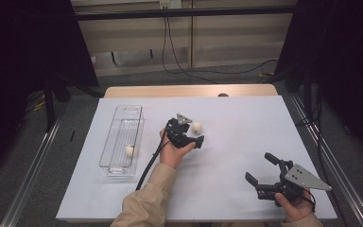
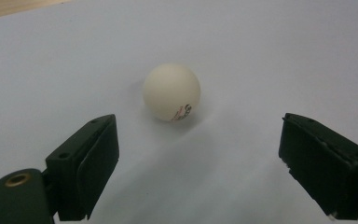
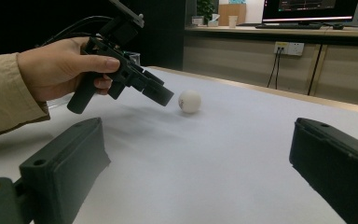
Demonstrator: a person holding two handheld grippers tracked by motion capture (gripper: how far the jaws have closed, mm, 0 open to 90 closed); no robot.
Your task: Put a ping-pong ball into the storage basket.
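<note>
One white ball (image 2: 171, 92) lies just ahead of the left gripper's (image 2: 193, 161) open jaws.

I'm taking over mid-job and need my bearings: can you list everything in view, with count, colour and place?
ping-pong ball on the sheet: one, cream-white with a small printed mark, just ahead of the left gripper's open jaws, not touched
ping-pong ball in the bin: one, cream-white, near end of the bin
clear bin: one, transparent, long and narrow, left side of the table
white sheet: one, covers the table
table: one, light wood edge at the far side
left gripper: one, black, mid-table, jaws open
right gripper: one, black, near right, jaws open and empty
sleeve: beige, on the left forearm
</note>
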